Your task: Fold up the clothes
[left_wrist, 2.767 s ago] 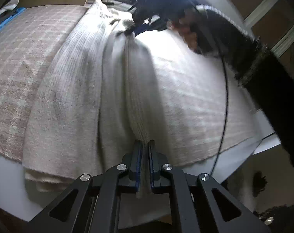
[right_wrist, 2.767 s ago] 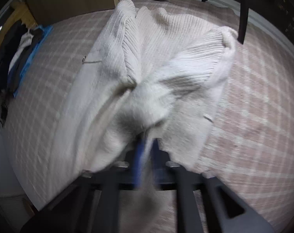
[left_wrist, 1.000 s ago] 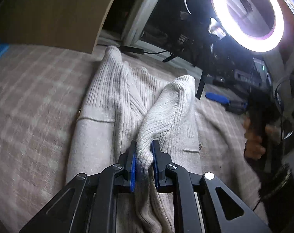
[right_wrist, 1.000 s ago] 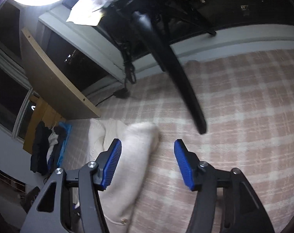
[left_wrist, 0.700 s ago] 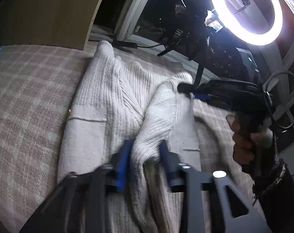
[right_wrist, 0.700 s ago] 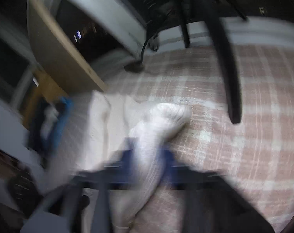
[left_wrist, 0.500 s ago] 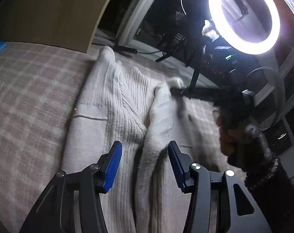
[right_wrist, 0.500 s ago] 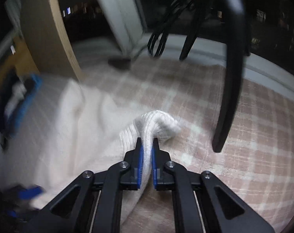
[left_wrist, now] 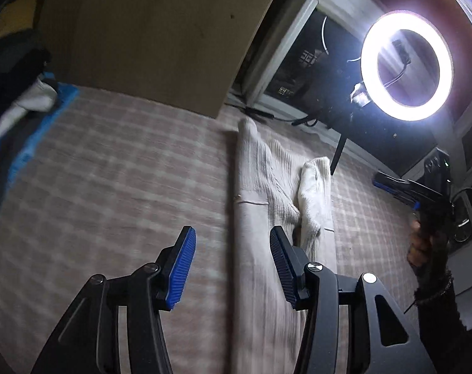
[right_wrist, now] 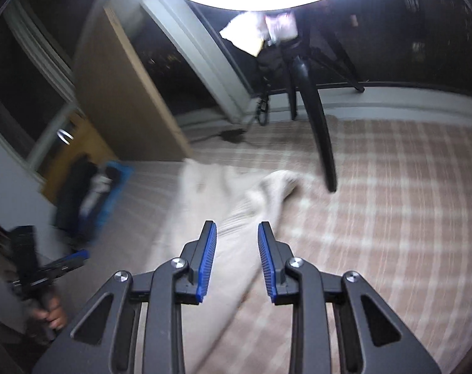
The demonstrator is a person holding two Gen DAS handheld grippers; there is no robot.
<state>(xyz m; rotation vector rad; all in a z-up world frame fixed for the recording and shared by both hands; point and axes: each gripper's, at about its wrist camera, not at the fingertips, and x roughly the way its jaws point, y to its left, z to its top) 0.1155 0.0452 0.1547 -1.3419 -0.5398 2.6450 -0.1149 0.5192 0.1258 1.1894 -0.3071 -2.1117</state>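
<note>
A cream ribbed knit sweater (left_wrist: 261,187) lies folded into a long narrow strip on the pink plaid bed cover (left_wrist: 111,171), one sleeve (left_wrist: 312,193) doubled over on top. My left gripper (left_wrist: 233,268) hangs open above the strip's near part, blue pads wide apart, nothing held. In the left wrist view the right gripper (left_wrist: 388,184) is raised at the far right in a hand (left_wrist: 423,243). From the right wrist view, my right gripper (right_wrist: 237,260) is open above the sweater (right_wrist: 236,218), which is blurred. The left gripper (right_wrist: 70,258) shows low at left there.
A lit ring light (left_wrist: 406,65) on a black stand (right_wrist: 317,118) rises at the far bed edge. A wooden board (left_wrist: 148,34) leans behind the bed. Dark clothes and a blue item (left_wrist: 33,109) lie at the left. Cables (right_wrist: 261,109) run by the window.
Both grippers have let go of the sweater sleeve and lifted away, open. The sleeve now rests on the folded strip. The left gripper has pulled back and to the left.
</note>
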